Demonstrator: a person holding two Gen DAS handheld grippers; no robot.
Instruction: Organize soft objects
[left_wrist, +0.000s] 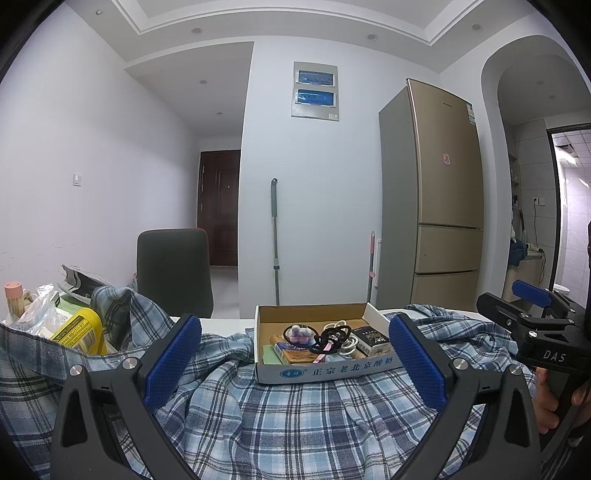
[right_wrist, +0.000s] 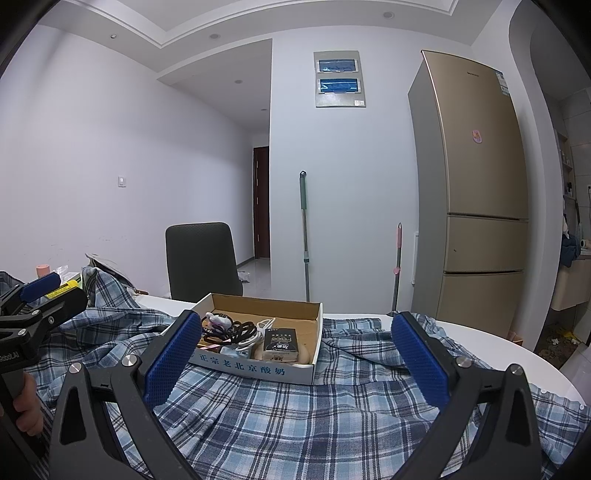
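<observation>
A blue and white plaid shirt lies crumpled over the white table; it also shows in the right wrist view. A shallow cardboard box sits on the shirt and holds black hair ties, a white cable and small packets; it also shows in the right wrist view. My left gripper is open and empty just above the shirt, in front of the box. My right gripper is open and empty above the shirt, to the right of the left one.
A yellow bottle, a plastic bag and a pink-capped jar stand at the table's left. A dark chair stands behind the table. Mops lean on the wall beside a gold fridge. The table's round white edge shows at right.
</observation>
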